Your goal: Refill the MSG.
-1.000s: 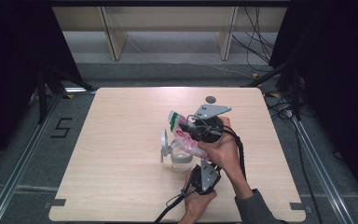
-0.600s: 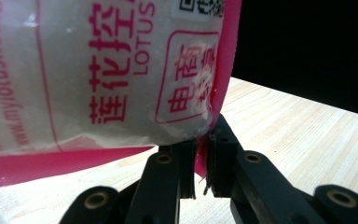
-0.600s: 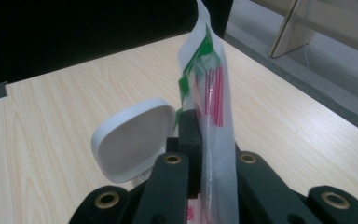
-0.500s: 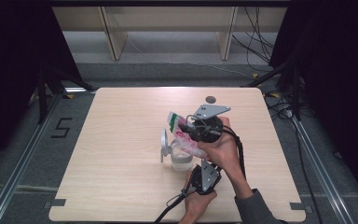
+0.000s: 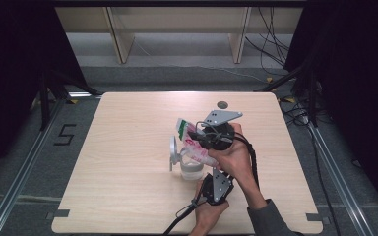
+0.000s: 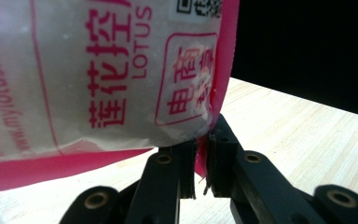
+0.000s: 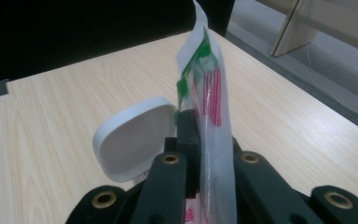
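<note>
Change since the earlier frame: hardly any; both hands and the bag sit where they were over the container, with only a slight shift in the bag's tilt.
Bag look: the plastic bag point(image 5: 193, 142) is a soft pouch, milky clear, with pink-red edges and red print that includes Chinese characters and the word LOTUS point(image 6: 98, 70); one end carries green print point(image 7: 193, 65). White grains show through the film.
Bag place: held in the air above the middle of the wooden table point(image 5: 128, 147), slanted, its lower end over the clear container point(image 5: 191, 169).
Left gripper: the left gripper point(image 6: 201, 158) is clamped on the bag's pink bottom corner, and the bag rises above and to the left of its jaws in the left gripper view.
Right gripper: the right gripper point(image 7: 209, 140) is pinched on the bag's thin upper part, which stands edge-on between its jaws in the right gripper view.
Lid: the container's white lid point(image 7: 133, 137) is hinged open, standing just beside the bag on its left in the high view.
Hands: the right hand point(image 5: 234, 157) lies beyond the left hand point(image 5: 209, 214).
</note>
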Tool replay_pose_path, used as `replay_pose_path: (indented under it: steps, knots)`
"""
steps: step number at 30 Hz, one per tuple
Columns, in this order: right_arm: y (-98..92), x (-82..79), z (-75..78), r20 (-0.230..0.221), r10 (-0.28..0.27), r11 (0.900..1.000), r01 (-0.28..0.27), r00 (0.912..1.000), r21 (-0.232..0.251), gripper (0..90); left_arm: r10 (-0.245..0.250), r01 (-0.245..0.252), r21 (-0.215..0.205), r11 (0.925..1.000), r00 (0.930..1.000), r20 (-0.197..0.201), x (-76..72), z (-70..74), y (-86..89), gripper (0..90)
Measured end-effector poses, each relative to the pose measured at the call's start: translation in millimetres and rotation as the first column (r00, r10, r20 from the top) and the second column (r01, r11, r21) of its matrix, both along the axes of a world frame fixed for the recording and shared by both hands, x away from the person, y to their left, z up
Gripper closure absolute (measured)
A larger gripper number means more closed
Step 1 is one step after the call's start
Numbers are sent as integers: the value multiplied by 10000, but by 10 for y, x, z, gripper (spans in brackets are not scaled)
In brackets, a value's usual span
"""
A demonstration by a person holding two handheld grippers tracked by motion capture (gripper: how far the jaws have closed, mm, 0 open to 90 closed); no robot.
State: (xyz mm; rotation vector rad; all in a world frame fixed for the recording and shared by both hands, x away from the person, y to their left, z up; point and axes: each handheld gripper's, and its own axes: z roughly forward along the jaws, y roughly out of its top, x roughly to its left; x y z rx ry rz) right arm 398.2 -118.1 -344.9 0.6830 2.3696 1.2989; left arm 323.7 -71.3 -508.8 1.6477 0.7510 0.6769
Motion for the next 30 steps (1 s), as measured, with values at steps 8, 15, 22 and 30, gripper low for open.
replay_pose_path:
  steps: [8, 15, 22, 30]
  knots:
    - [-1, -7, 2, -265, 27, 10000, -27, 9996, -16, 856, -95, 95, -44, 9999, 10000, -25, -5, 1, -2, 830]
    - [-1, 4, -6, -159, 45, 10000, -46, 9999, -85, 851, -88, 88, -20, 10000, 10000, -21, -9, 2, -7, 830]
    - [7, -9, -12, -253, -168, 9998, 167, 9995, -56, 849, -85, 85, -10, 10000, 10000, -15, -10, 5, -8, 830]
    - [10, -17, 5, -273, 114, 9993, -123, 9996, -339, 881, -140, 140, -93, 9999, 9999, 7, -22, 21, -23, 830]
